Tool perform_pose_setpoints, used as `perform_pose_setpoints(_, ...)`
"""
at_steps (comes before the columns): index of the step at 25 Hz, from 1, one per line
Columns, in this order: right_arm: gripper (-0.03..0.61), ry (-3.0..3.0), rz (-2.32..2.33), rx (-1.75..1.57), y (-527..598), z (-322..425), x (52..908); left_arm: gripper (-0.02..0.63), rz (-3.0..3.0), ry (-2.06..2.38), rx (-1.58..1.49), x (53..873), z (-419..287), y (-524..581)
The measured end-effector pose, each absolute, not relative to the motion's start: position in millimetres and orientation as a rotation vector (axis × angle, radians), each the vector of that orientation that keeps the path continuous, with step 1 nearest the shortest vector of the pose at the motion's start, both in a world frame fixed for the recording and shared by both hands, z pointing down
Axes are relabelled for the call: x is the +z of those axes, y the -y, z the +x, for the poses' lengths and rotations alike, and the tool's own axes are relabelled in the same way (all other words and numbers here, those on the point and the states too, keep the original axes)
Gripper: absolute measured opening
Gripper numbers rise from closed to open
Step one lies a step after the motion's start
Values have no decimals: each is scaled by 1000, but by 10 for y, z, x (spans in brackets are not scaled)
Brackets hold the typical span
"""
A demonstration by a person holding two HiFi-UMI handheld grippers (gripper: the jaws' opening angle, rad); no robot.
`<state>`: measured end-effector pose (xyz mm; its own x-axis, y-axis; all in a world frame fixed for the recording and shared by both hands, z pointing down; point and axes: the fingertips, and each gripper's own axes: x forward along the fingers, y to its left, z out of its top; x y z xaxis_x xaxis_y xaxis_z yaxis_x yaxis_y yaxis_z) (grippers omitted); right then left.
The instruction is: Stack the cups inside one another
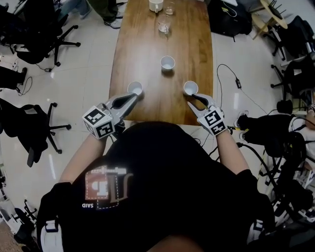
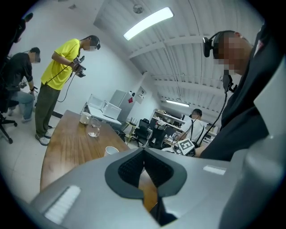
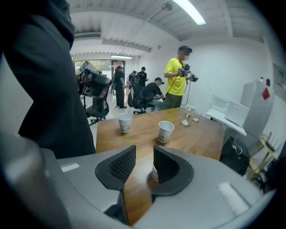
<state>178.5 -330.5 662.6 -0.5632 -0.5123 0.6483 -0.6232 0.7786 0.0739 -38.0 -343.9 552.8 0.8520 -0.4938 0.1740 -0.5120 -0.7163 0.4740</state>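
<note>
Brown wood makes up the counter, with white floor around it. From above, the left claw sits right below the left cup, and the right claw sits right below the right cup. Only the claw views show the jaws. The left claw is pressed together on nothing. The right claw is spread, and the right cup peeks from behind its right-side pad. Higher up stands the middle cup, alone. At the top edge are a glass and a mug. Claw views also show a person in yellow.
</note>
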Motion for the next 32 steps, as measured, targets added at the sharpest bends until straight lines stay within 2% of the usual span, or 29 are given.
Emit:
perform_pose_setpoints(13,146,1902,439,-98,3444,2014,7488,2,2432,904,47,5478,-796,3438)
perform_pose_setpoints(18,101,1848,365,-141,3428,2028,7621,2,2435,916,31,5516,-807,3430)
perform_pose_setpoints(20,51,1850,351,-146,3425,2030,7607,2,2423,922,32,5498,-790,3423)
perform_pose_setpoints(22,31,1865,339,-138,3412,2005,7551,3,2420,926,27,5481,-789,3419)
perform_pose_setpoints(32,30,2039,453,-122,4129,1547,6637,2,2429,962,-47,5429,-934,3452)
